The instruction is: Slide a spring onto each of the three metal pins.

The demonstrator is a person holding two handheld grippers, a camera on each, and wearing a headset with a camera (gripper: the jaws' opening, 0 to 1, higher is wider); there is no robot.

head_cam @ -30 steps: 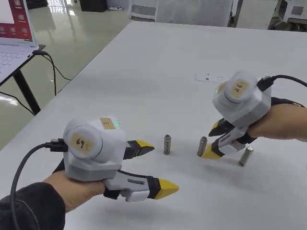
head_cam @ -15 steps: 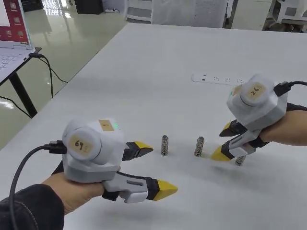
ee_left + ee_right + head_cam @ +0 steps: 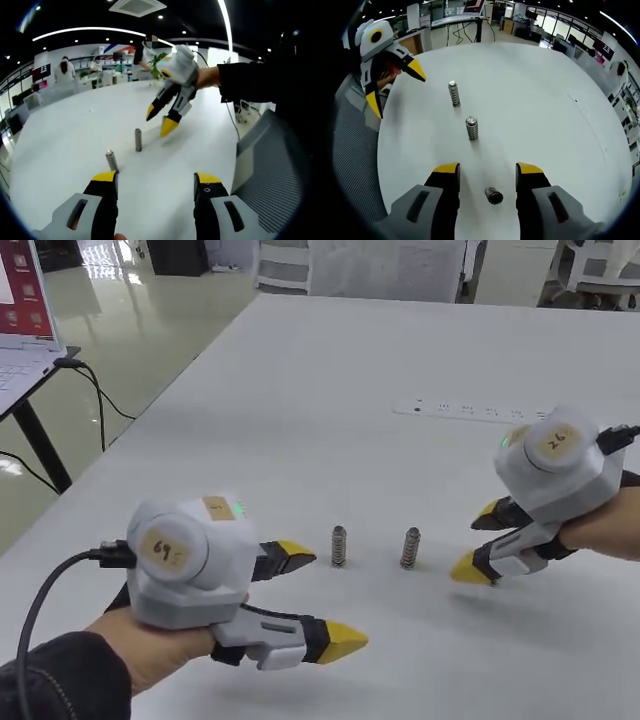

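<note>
Two upright pins with grey springs on them stand on the white table: one spring to the left, another spring to the right. A third spring, seen from above, stands between the jaws of my right gripper, which are spread wide and do not touch it. In the head view my right gripper is just right of the second spring and hides the third. My left gripper is open and empty, near the table's front, left of the first spring.
A white power strip lies at the back right of the table. A laptop sits on a side stand at the far left, with a black cable hanging from it. People stand far off in the room.
My right gripper has moved right, away from the middle spring, and now covers the third spring in the head view. The left gripper has stayed put. The head camera has shifted slightly.
</note>
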